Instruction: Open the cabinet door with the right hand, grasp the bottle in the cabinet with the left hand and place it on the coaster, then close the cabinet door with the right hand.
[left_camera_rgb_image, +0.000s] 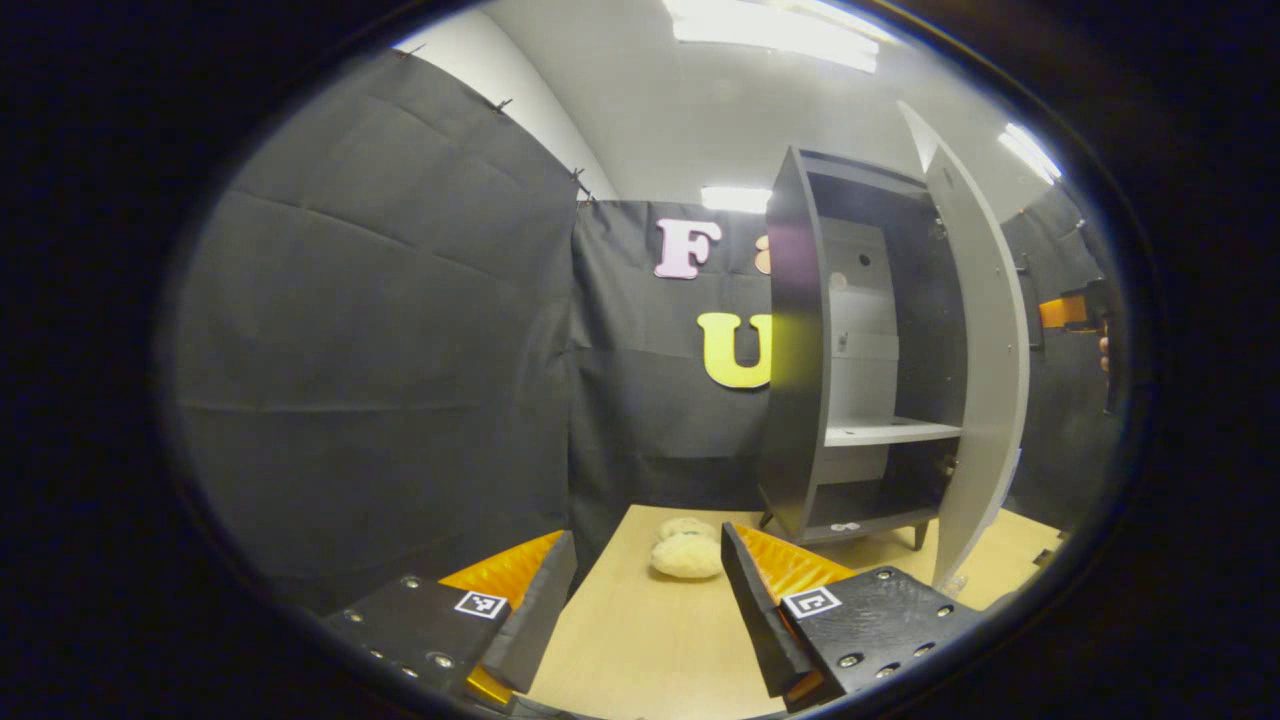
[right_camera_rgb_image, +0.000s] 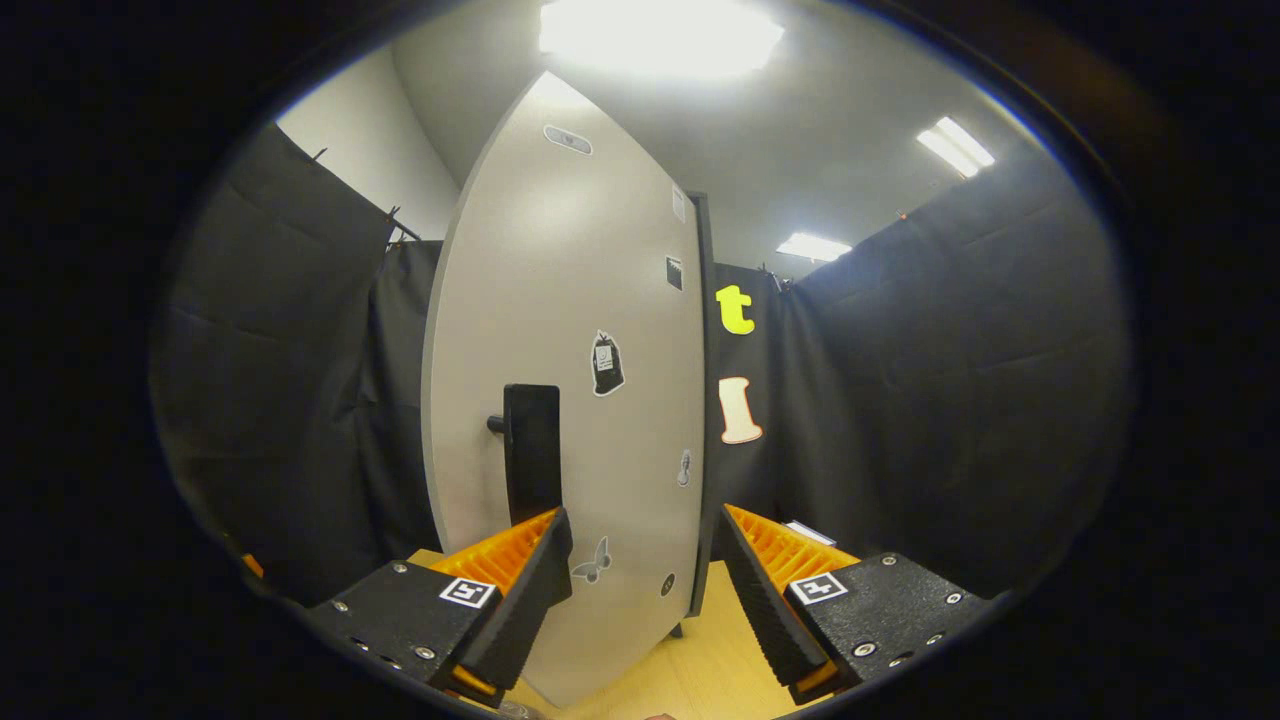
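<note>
Left gripper view: left tongs (left_camera_rgb_image: 648, 600) spread wide, empty, over the worktop (left_camera_rgb_image: 640, 640).
Cabinet (left_camera_rgb_image: 800, 350): door (left_camera_rgb_image: 985, 350) swung open; shelves bare where visible; bottle's place cannot be told.
Coaster (left_camera_rgb_image: 687, 553): pale, fuzzy, between tongs and cabinet.
Right gripper view: right tongs (right_camera_rgb_image: 645, 570) wide, empty, facing the door's outer face, black handle (right_camera_rgb_image: 531, 450) just above one finger.
Door edge: open worktop beside it.
</note>
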